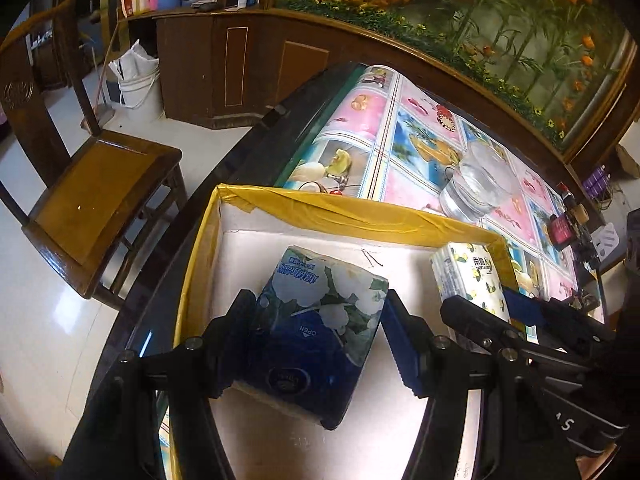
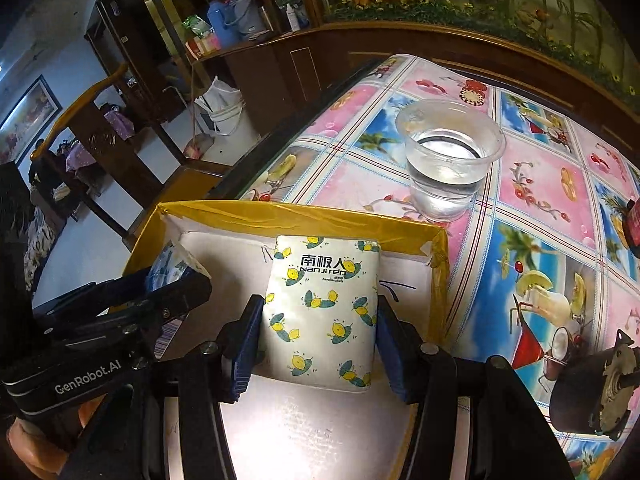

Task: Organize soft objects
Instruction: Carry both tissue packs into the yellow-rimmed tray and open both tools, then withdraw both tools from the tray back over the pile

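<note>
Your left gripper [image 1: 320, 336] clamps the dark blue floral tissue pack [image 1: 320, 320] over the yellow-taped cardboard box [image 1: 320, 204]; your right gripper [image 2: 316, 340] clamps the white lemon-print tissue pack [image 2: 324, 312] inside it.

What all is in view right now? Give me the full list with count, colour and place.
Cardboard box: one, yellow-taped rim, white inside, table edge.
Blue floral tissue pack: one, in left gripper, over box.
Lemon-print tissue pack: one, white, in right gripper, over box.
Plastic cup: one, clear, holding water, beyond box.
Tablecloth: one, pink-blue fruit print.
Wooden chair: one, brown, left of table.
Bucket: one, white, floor.
Grippers: two, black, blue pads.
</note>
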`<act>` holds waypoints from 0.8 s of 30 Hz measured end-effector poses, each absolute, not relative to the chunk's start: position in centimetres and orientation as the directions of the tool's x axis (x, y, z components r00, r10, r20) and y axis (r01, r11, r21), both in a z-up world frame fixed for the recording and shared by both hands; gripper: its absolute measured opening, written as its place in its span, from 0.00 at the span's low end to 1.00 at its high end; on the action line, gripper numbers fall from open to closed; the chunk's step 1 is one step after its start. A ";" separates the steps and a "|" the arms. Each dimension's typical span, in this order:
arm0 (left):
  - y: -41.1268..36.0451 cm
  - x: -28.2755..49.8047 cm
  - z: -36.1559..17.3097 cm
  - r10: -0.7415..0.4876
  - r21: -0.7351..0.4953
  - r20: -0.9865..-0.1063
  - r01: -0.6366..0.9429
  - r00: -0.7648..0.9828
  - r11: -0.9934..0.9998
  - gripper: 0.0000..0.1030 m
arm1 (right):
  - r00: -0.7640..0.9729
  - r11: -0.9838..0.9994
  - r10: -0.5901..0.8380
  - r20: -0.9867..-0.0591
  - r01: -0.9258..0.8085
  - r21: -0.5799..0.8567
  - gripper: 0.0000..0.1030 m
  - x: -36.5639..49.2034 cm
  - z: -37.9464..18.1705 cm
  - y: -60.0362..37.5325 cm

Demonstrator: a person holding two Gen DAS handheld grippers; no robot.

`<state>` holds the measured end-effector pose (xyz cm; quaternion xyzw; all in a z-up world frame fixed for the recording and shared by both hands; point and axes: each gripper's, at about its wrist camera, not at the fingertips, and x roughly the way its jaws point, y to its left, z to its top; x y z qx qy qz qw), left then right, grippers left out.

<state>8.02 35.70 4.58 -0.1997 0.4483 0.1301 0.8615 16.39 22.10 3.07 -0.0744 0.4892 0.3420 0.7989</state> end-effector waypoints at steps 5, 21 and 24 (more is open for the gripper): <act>36.0 8.1 4.4 0.045 -0.237 -0.823 -0.415 0.566 0.879 0.63 | 0.280 0.763 0.470 -0.837 -0.606 0.225 0.59 17.1 2.3 22.1; 30.0 3.7 8.4 0.016 -0.232 -0.746 -0.283 0.666 0.931 0.73 | 0.269 0.716 0.606 -0.748 -0.593 0.367 0.65 13.7 6.9 14.8; 27.3 2.1 9.2 -0.001 -0.231 -0.715 -0.236 0.699 0.944 0.76 | 0.264 0.702 0.633 -0.727 -0.591 0.397 0.65 12.6 7.8 11.9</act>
